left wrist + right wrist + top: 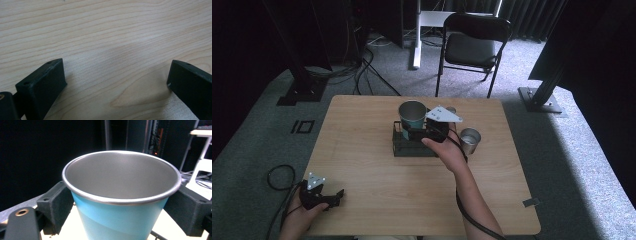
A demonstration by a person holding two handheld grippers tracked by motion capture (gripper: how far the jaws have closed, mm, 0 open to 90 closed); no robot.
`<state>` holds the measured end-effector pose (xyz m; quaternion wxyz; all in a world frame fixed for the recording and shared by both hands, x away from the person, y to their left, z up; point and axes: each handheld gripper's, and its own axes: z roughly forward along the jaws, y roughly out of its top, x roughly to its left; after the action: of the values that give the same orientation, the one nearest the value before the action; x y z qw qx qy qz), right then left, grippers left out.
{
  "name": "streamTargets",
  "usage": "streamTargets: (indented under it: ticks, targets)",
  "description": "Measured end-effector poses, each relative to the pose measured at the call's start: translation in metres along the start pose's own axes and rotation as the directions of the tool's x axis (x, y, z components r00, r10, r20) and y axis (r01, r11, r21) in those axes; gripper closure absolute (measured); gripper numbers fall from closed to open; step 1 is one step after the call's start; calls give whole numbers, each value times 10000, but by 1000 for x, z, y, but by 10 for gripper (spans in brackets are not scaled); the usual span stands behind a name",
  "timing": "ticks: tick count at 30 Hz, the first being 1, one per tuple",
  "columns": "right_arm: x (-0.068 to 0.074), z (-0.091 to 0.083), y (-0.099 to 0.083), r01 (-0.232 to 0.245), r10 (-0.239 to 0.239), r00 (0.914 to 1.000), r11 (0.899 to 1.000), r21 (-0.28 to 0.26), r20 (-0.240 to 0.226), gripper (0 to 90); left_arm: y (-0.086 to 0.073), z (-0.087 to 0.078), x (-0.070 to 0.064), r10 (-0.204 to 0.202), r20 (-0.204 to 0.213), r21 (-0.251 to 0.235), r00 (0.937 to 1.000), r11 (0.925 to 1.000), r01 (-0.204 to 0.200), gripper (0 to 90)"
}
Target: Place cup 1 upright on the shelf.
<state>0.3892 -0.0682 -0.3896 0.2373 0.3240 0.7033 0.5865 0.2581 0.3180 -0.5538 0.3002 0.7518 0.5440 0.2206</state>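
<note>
while the left gripper rests released at the table's near-left corner, the right gripper grasps the blue cup over the black rack; the steel cup beside it awaits, likely next.

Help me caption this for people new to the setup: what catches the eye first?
The blue metal cup stands out, clamped between the jaws of the right claw above a black wire rack at the middle of the wooden table. A bare steel cup stands just right of the rack. The left claw rests open at the table's near left corner.
</note>
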Motion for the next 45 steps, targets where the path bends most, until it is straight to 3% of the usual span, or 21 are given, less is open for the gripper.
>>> streamTargets:
  ticks: [8,20,31,34,45]
  targets:
    - [-4,23,-11,-613,592,9928,9980,166,1044,128,0,0,0,24,-12,2,10000,10000,-24,23]
    - [0,55,-38,-693,579,9798,9961,538,1913,129,0,0,0,13,-9,-1,10000,10000,-13,23]
    - [5,71,-61,-737,551,9758,9940,811,2116,128,0,0,0,-10,-1,-7,10000,10000,10,23]
    - [5,73,-65,-883,707,9754,9932,761,2089,128,0,0,0,-7,-2,-4,10000,10000,7,23]
    - [6,73,-74,-766,608,9761,9947,688,2087,128,0,0,0,-10,1,-5,10000,10000,10,23]
